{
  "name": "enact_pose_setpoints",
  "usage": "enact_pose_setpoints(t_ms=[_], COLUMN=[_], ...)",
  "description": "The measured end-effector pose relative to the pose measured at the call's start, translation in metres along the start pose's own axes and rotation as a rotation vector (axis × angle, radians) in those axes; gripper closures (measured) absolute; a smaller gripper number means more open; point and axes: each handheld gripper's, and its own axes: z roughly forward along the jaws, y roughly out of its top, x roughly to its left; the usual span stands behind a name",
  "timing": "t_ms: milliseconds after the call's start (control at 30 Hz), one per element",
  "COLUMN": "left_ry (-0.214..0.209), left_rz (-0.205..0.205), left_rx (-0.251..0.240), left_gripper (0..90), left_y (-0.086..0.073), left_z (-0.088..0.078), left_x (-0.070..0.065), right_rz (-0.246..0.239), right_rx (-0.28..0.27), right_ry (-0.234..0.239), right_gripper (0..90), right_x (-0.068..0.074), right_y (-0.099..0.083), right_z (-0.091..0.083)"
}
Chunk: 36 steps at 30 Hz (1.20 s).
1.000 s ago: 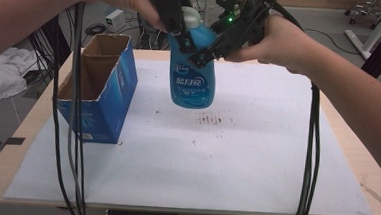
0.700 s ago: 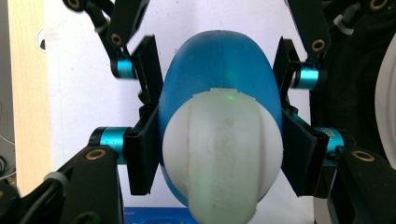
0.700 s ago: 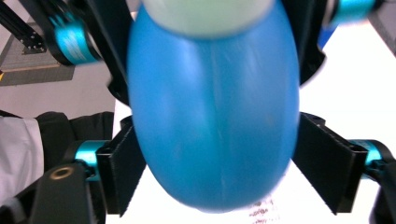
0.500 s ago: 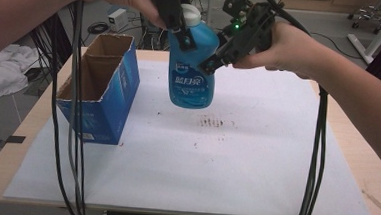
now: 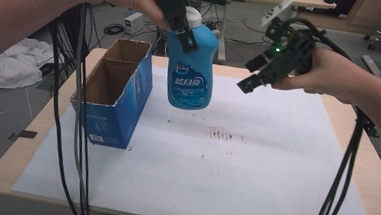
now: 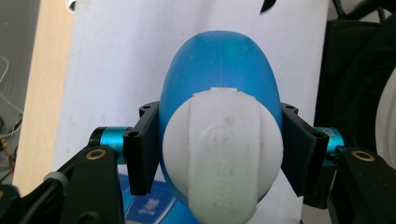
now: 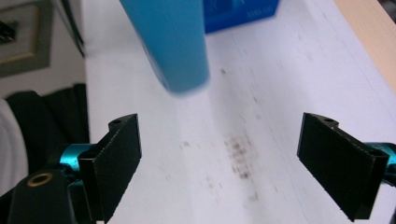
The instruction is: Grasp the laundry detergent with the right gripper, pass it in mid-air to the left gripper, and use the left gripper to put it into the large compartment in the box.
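A blue bottle [image 5: 191,72] with a white cap [image 6: 224,149] hangs upright in the air above the white sheet [image 5: 235,165]. My left gripper [image 5: 181,22] is shut on its neck just under the cap, its two black pads [image 6: 142,149] pressed against both sides. My right gripper [image 5: 253,79] floats to the right of the bottle, apart from it. Its jaws have just been opening and stand open [image 7: 219,163] with nothing between them; the bottle's lower body [image 7: 170,42] shows blurred ahead of them.
An open blue cardboard box [image 5: 114,95] stands on the left of the table. Dark smudges [image 5: 222,135] mark the sheet's middle. Black cables [image 5: 77,130] hang at the left and at the right [image 5: 339,176]. A chair and desks stand beyond the far edge.
My right gripper let go of the bottle, opened its jaws and drew away to the right. My left gripper keeps hold of the bottle and has lifted it slightly toward the left.
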Motion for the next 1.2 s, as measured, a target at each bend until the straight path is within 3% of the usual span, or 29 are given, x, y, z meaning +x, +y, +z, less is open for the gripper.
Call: enact_pose_setpoints(t_ms=[33, 67, 100, 133, 167, 200, 233, 267, 400, 433, 467, 567, 667, 700, 833, 967, 1200], left_ry=[0.017, 0.017, 0.037, 0.037, 0.057, 0.057, 0.074, 0.074, 0.094, 0.109, 0.109, 0.142, 0.184, 0.184, 0.225, 0.256, 0.264], left_rz=[-0.031, -0.031, -0.068, -0.068, -0.102, -0.102, -0.138, -0.138, -0.224, -0.268, -0.268, -0.334, -0.421, -0.421, -0.516, -0.559, -0.591], left_rx=[-0.004, -0.004, -0.015, -0.015, -0.027, -0.027, -0.029, -0.029, -0.028, -0.033, -0.033, -0.028, -0.014, -0.014, -0.001, 0.014, 0.039], left_gripper=[38.3, 38.3, 38.3, 38.3, 38.3, 38.3, 38.3, 38.3, 38.4, 38.3, 38.3, 38.3, 38.3, 38.3, 38.3, 38.3, 38.3], left_y=[-0.007, -0.007, -0.014, -0.014, -0.022, -0.022, -0.029, -0.029, -0.046, -0.054, -0.054, -0.066, -0.082, -0.082, -0.101, -0.110, -0.120], left_z=[-0.007, -0.007, -0.014, -0.014, -0.022, -0.022, -0.031, -0.031, -0.046, -0.053, -0.053, -0.063, -0.074, -0.074, -0.085, -0.089, -0.089], left_x=[0.003, 0.003, 0.005, 0.005, 0.007, 0.007, 0.008, 0.008, 0.012, 0.013, 0.013, 0.014, 0.017, 0.017, 0.020, 0.021, 0.022], right_rz=[0.017, 0.022, 0.033, 0.042, 0.049, 0.049, 0.062, 0.062, 0.091, 0.094, 0.094, 0.121, 0.143, 0.143, 0.175, 0.192, 0.209], right_rx=[0.018, 0.025, 0.034, 0.043, 0.051, 0.051, 0.073, 0.073, 0.129, 0.169, 0.169, 0.217, 0.222, 0.222, 0.234, 0.242, 0.243], right_ry=[-0.012, -0.014, -0.019, -0.022, -0.030, -0.030, -0.044, -0.044, -0.083, -0.105, -0.105, -0.129, -0.142, -0.142, -0.162, -0.171, -0.174], right_gripper=[13.0, 13.0, 13.1, 13.0, 13.0, 13.0, 13.0, 13.0, 13.0, 13.0, 13.0, 13.0, 13.0, 13.0, 13.0, 13.0, 13.1], right_x=[-0.005, -0.008, -0.010, -0.013, -0.015, -0.015, -0.020, -0.020, -0.029, -0.034, -0.034, -0.041, -0.047, -0.047, -0.054, -0.059, -0.062], right_y=[-0.006, -0.009, -0.013, -0.016, -0.020, -0.020, -0.027, -0.027, -0.040, -0.045, -0.045, -0.054, -0.060, -0.060, -0.071, -0.078, -0.084], right_z=[-0.001, -0.003, -0.004, -0.005, -0.006, -0.006, -0.008, -0.008, -0.013, -0.014, -0.014, -0.020, -0.026, -0.026, -0.033, -0.036, -0.040])
